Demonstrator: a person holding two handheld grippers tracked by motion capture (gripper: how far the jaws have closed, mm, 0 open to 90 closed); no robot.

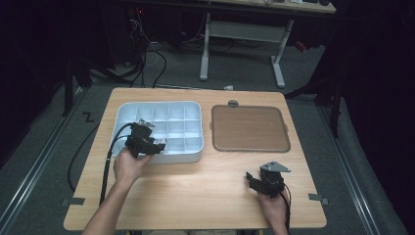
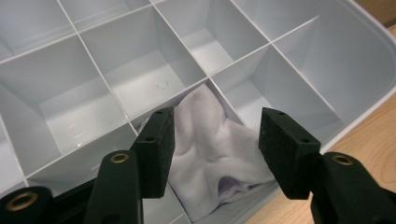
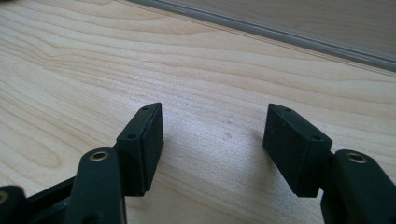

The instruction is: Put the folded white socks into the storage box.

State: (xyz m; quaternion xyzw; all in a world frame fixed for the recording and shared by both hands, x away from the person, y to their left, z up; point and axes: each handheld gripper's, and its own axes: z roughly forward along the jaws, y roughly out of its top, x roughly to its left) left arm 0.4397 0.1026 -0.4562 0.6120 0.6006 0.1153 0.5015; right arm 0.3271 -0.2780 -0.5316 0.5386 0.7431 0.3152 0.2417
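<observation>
A light wooden table (image 1: 195, 191) stands in a dark room, seen from above, with a person's forearms coming in from the near edge.

On the left half of the table sits a pale blue-white organizer tray (image 1: 193, 149), divided into a grid of small square compartments. The left gripper (image 1: 159, 146) hangs over the tray's near edge, held in the person's left hand (image 1: 128, 165). In the left gripper view its two black jaws stand well apart, and between and beyond them lies a soft white cloth (image 2: 212, 154), bunched into one compartment along the tray's near edge. The pads (image 2: 161, 144) do not press on the cloth; it rests in the compartment on its own. The other compartments in that view look empty.

To the right of the tray lies a flat brown lid (image 1: 249, 128) with a grey rim, apart from the tray and not covering it.

Farther right, near the table's front edge, the right gripper (image 1: 254, 180) rests low over bare wood in the person's right hand (image 1: 274, 205). Its jaws are spread wide with nothing between them, just tabletop.

Judging from this, the cloth seems already placed and let go. What appears left is drawing the left gripper clear, and perhaps setting the lid onto the tray.
</observation>
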